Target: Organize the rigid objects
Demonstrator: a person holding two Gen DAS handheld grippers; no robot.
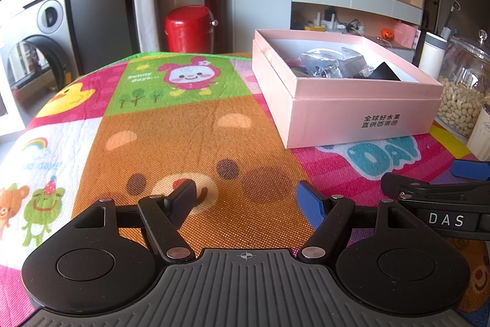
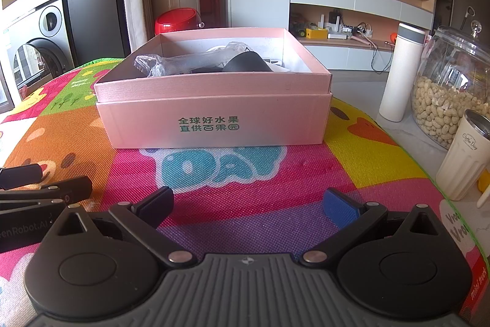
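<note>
Left wrist view: the left gripper (image 1: 246, 201) hangs low over the mat (image 1: 190, 143), fingers apart and empty; the box (image 1: 361, 109) sits ahead to the right, bagged items (image 1: 327, 65) inside.

Right wrist view: the right gripper (image 2: 248, 204) is also spread, empty, facing the box (image 2: 214, 118). Likely risks — the 2 grippers sit close and could collide, and a slippery bag (image 2: 171, 65) could slide from a pinch.

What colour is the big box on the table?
The box is pink, clearest in the right wrist view.
</note>
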